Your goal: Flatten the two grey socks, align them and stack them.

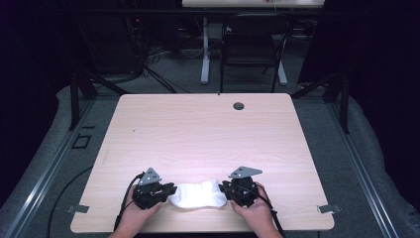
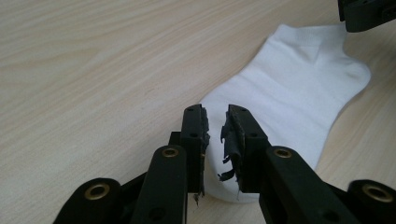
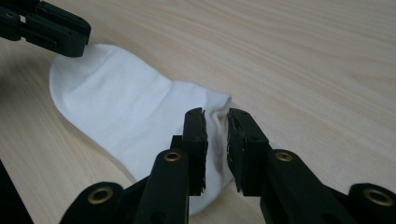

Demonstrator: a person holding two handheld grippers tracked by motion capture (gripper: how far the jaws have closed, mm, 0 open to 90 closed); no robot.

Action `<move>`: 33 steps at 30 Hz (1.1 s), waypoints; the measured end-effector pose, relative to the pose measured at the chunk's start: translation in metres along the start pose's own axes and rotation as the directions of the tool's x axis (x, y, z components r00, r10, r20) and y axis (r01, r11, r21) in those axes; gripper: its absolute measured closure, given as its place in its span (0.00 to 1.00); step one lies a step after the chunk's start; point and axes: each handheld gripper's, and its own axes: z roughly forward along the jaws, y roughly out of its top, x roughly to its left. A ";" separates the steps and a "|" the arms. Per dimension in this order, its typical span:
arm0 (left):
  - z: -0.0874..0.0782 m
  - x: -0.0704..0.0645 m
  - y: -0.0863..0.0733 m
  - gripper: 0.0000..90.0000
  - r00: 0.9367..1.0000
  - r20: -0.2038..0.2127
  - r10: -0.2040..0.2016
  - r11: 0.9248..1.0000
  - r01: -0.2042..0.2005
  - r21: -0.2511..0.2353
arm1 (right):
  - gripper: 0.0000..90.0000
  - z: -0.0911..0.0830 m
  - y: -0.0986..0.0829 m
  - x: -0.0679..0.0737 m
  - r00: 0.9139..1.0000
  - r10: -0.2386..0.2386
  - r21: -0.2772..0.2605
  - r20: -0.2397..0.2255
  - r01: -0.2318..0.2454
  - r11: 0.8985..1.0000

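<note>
Left claw (image 2: 215,122) over sock (image 2: 289,88) toe, right claw (image 3: 215,122) seemingly over cuff

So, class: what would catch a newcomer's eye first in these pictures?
A white sock lies flat near the front edge of the pale wooden table. The left gripper and right gripper sit at its opposite ends, jaws slightly parted over the fabric. Frayed black padding hangs from the left gripper's jaws.

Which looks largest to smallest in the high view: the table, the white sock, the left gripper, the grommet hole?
1. Table.
2. White sock.
3. Left gripper, somewhat smaller than the sock; the right gripper looks about alike.
4. Grommet hole, smallest, though it lies farthest from the camera.
</note>
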 end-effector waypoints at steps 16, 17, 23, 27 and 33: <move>0.007 -0.013 -0.004 0.72 0.998 0.046 0.032 0.999 -0.034 0.042 | 0.70 0.019 -0.007 0.016 0.994 -0.094 0.031 -0.053 0.096 0.995; 0.008 -0.013 -0.006 0.72 0.998 0.046 0.032 0.998 -0.034 0.046 | 0.69 0.020 -0.007 0.015 0.994 -0.097 0.038 -0.053 0.099 0.994; 0.008 -0.013 -0.013 0.68 0.999 0.039 0.021 0.998 -0.023 0.059 | 0.66 0.024 -0.011 0.018 0.993 -0.108 0.067 -0.039 0.111 0.992; 0.011 -0.014 -0.016 0.66 0.999 0.039 0.029 0.997 -0.031 0.068 | 0.66 0.025 -0.012 0.019 0.993 -0.109 0.094 -0.034 0.112 0.989; 0.012 -0.012 -0.016 0.66 0.998 0.041 0.042 0.996 -0.045 0.074 | 0.67 0.026 -0.013 0.018 0.993 -0.115 0.111 -0.032 0.118 0.987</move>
